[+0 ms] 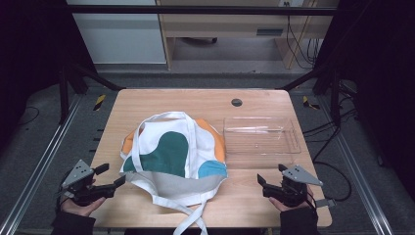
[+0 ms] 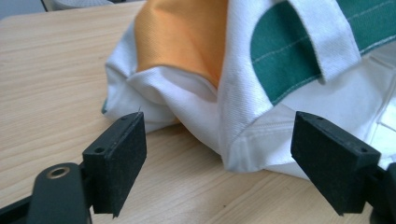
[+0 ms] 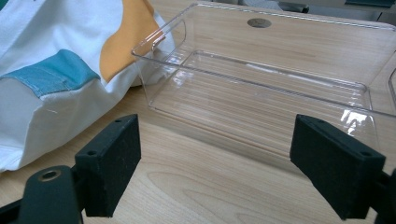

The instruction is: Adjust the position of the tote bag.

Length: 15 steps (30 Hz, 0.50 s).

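Tote bag (image 1: 173,152) lies mid-table, touching the clear tray (image 1: 261,135) on its right. My left gripper (image 1: 111,177) sits spread beside the bag's corner; right gripper (image 1: 270,175) spread, nothing held.

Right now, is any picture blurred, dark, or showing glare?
High view: soft and grainy, table lit, surroundings dark. Left gripper view: cloth bag sharp, its weave visible. Right gripper view: glare streaks on the clear plastic tray; near pads slightly soft.
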Motion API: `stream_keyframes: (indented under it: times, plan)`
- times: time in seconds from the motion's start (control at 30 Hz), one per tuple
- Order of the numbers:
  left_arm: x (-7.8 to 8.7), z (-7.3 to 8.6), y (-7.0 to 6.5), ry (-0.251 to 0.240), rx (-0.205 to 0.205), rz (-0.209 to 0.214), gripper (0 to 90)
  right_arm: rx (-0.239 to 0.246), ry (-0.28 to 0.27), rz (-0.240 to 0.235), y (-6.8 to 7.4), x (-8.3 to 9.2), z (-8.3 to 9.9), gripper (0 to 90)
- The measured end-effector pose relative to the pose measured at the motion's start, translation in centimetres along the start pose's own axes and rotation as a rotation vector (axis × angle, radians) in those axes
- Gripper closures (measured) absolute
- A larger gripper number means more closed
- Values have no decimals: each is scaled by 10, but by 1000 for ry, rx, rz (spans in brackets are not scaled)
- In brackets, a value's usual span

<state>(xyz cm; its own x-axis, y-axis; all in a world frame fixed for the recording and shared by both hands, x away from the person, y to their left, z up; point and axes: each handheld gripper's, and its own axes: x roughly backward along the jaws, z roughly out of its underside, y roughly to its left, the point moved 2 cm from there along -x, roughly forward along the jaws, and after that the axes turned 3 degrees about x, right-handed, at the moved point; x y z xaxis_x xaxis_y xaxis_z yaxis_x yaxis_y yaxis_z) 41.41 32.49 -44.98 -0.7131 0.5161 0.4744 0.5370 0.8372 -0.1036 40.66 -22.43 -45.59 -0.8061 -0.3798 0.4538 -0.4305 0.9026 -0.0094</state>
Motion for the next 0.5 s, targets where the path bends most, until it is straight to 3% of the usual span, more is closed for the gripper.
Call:
stream_keyframes:
  times: [0.5]
  plan:
    - [-11,1,-9,22,-29,5,250,59,-3,-27,14,-5,-11,250]
